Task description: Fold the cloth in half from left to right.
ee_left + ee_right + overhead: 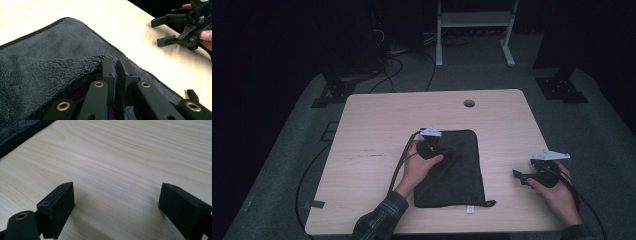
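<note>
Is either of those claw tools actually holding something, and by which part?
The left gripper pinches the dark fleece towel by a folded-over edge. The right gripper is open over bare table, holding nothing.

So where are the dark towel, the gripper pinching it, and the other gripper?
dark towel [457, 172], high view, flat middle.
left gripper [117, 67], left gripper view, between its tips, shut on a fold.
right gripper [116, 195], right gripper view, open gap.

From my high view the left gripper's [443, 150] tips sink into the dark towel [459, 172], and my forearms run off the bottom edge.
</note>
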`<state>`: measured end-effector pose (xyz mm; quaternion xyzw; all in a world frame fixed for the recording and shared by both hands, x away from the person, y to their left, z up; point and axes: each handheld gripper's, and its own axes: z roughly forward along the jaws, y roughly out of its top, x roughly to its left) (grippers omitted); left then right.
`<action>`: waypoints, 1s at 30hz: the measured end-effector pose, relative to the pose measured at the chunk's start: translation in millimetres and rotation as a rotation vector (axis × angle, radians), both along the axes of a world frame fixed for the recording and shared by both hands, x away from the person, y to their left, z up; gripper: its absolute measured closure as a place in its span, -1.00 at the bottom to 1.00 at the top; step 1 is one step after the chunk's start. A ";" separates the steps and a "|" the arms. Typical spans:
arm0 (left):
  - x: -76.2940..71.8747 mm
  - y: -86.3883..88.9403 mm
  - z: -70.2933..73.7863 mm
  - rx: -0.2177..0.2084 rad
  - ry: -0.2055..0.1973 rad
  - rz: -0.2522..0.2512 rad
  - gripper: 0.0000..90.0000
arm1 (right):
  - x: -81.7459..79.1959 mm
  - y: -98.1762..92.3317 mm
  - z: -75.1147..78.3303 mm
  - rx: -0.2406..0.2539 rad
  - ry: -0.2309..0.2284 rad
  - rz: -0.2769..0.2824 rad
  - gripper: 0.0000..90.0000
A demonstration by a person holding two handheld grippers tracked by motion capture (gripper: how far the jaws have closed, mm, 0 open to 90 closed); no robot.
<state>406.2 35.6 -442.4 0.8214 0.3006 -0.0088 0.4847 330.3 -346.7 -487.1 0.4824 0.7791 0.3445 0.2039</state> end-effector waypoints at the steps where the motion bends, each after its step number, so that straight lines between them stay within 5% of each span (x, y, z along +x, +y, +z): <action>1: 0.9 -3.0 -0.4 -0.007 0.003 -0.002 0.86 | 0.0 0.0 0.0 0.000 0.000 0.000 -0.72; 20: 16.4 -48.7 -20.1 0.011 0.045 -0.051 0.74 | -0.1 0.1 0.0 -0.001 0.000 0.004 -0.72; 25: 16.2 -42.8 -12.0 -0.014 0.014 -0.051 0.39 | 0.0 0.1 0.0 -0.001 -0.001 0.005 -0.72; 30: 13.0 -18.8 -1.0 -0.012 -0.024 -0.025 0.14 | 0.6 1.0 0.1 -0.002 0.001 0.014 -0.73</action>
